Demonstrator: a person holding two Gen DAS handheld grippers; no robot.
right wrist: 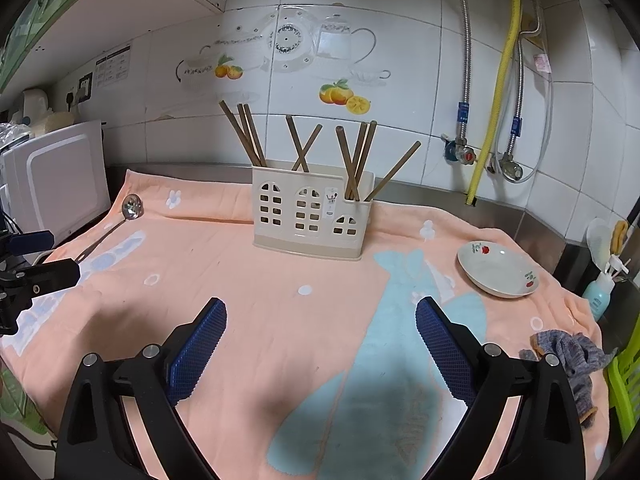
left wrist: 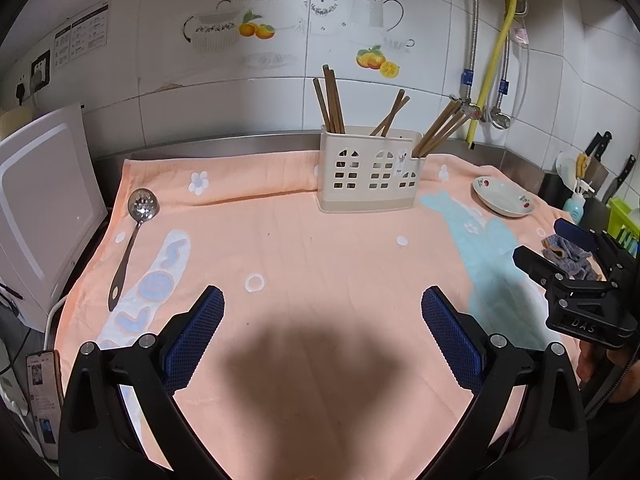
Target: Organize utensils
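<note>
left claw (left wrist: 322, 308) spread, empty | right claw (right wrist: 320, 320) spread, empty, body marked "DAS" | towel (left wrist: 320, 240) lettering "SOL"

A peach towel (left wrist: 320, 248) with pale blue patterns covers the steel counter. On its right part sits a shallow white dish (right wrist: 498, 274) with red flower marks. A crumpled grey cloth (right wrist: 568, 354) lies near the towel's right edge. A white appliance (left wrist: 38, 208) stands at left.

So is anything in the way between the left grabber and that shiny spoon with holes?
Nothing visible: only bare peach towel lies between the open left gripper and the slotted metal spoon at the towel's left edge.
</note>
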